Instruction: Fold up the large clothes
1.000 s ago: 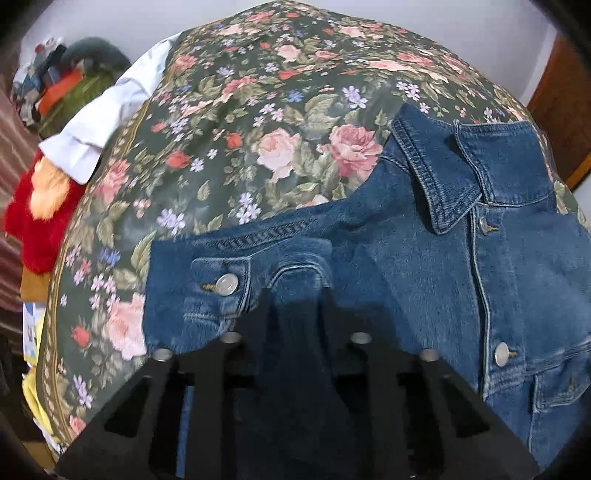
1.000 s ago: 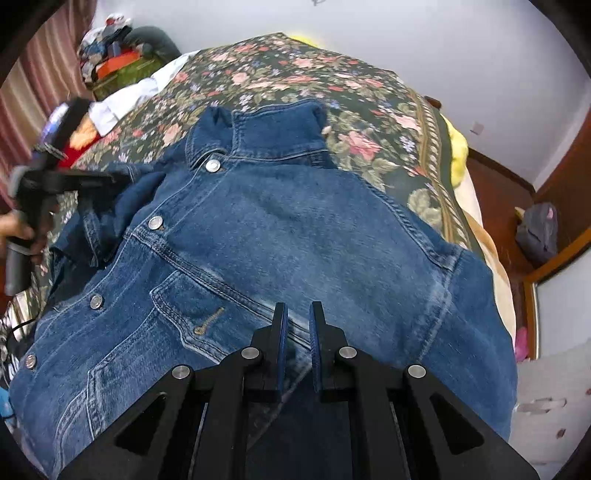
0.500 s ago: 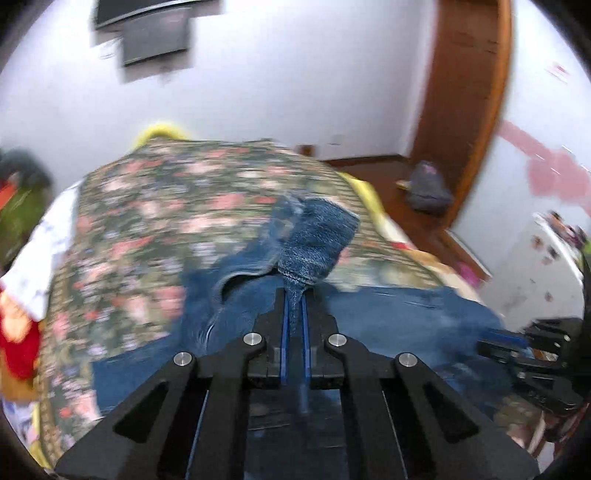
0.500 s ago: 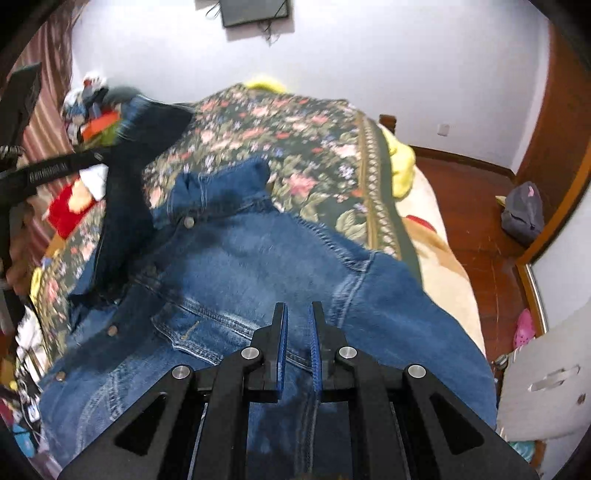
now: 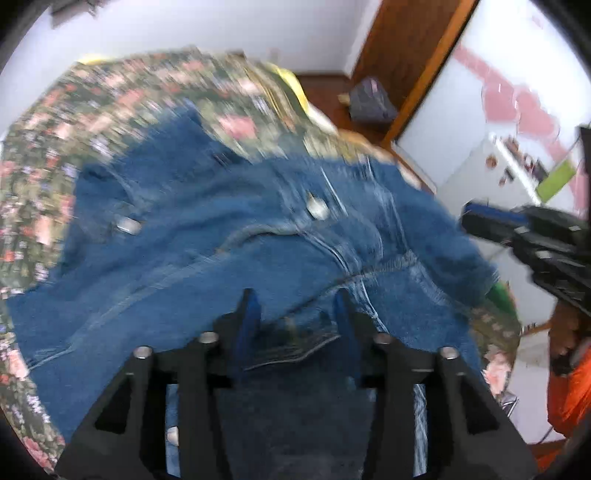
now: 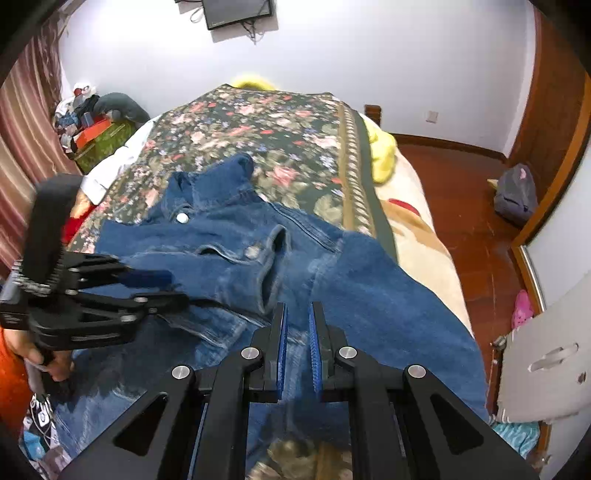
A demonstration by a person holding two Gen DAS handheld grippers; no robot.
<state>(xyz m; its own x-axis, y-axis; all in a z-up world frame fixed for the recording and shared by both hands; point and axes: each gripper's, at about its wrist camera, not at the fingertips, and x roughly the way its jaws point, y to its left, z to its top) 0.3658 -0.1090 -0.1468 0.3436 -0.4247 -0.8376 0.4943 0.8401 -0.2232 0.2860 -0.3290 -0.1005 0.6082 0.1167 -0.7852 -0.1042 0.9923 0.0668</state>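
Note:
A blue denim jacket (image 6: 229, 254) lies on the floral bedspread (image 6: 266, 125), front up, with its left sleeve folded across the chest. In the blurred left wrist view the jacket (image 5: 207, 229) fills the middle. My left gripper (image 5: 295, 310) is open and empty just above the denim; it also shows in the right wrist view (image 6: 162, 288). My right gripper (image 6: 297, 321) hovers over the jacket's lower part, its jaws a narrow gap apart with nothing between them; it appears at the right of the left wrist view (image 5: 476, 221).
A pile of clothes and boxes (image 6: 92, 122) sits at the bed's far left by a striped curtain. A yellow blanket (image 6: 380, 155) hangs off the right side. A grey bag (image 6: 517, 195) lies on the wooden floor by the door. A screen (image 6: 236, 11) hangs on the wall.
My left gripper carried the sleeve across the jacket, let it go and opened. The sleeve now lies over the chest. My right gripper stayed over the lower jacket.

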